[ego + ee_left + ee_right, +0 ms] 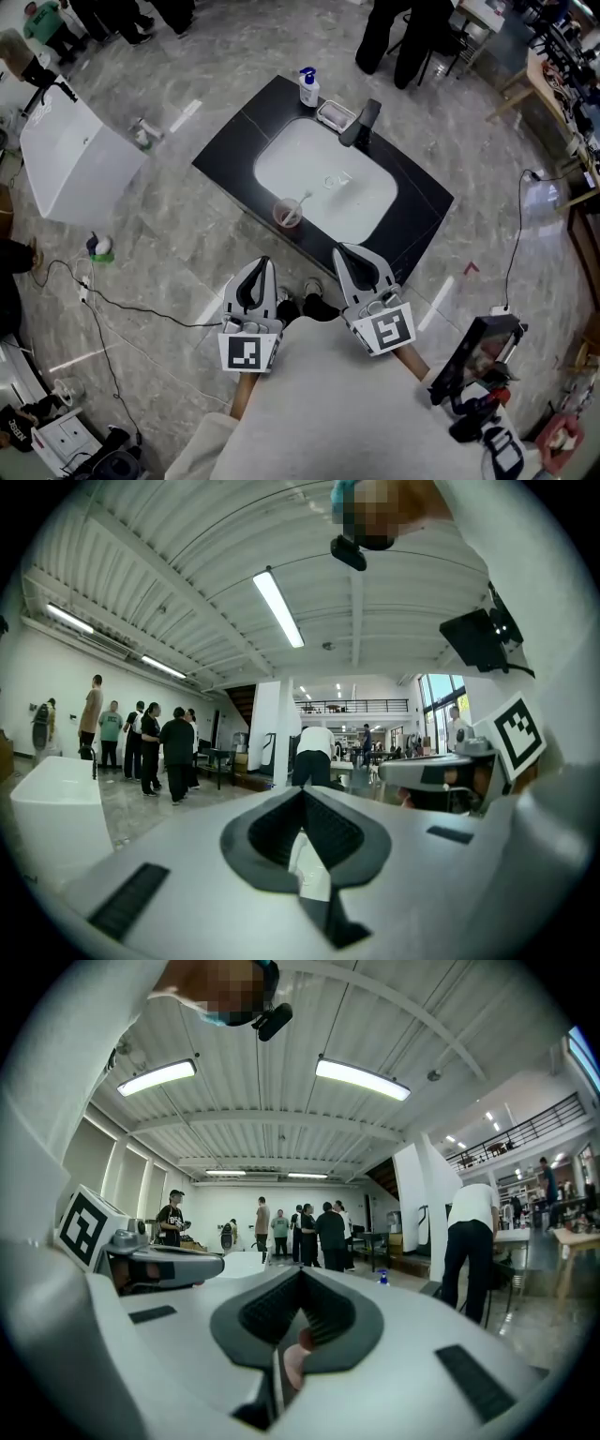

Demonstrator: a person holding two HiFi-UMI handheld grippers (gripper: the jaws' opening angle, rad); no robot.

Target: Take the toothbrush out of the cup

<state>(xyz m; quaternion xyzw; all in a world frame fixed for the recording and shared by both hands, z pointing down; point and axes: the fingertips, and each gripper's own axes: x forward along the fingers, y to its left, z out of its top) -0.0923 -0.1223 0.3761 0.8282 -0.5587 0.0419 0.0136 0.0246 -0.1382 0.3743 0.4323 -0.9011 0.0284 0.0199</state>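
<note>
The cup [287, 215], translucent and pinkish, stands on the narrow black strip of the counter [421, 208] along its near edge, right against the rim of the white basin [330, 183]. The toothbrush [298, 203] is in it, leaning so that its head tips out over the basin; that slant leaves the upper handle free to be pinched from above. At the counter's far edge sit a soap bottle [308, 88], a soap dish [335, 114] and a dark faucet [361, 123], well away from the cup. The left gripper [262, 263] and the right gripper [340, 251] are held low and close to the person's body, short of the counter's near edge, both pointing toward the sink. Each gripper's own view shows the tips meeting with nothing pinched between them. This looks like a ready stance with the task not begun. One gripper will likely need to part its jaws for the handle, perhaps while the other steadies the cup so it doesn't tip.
</note>
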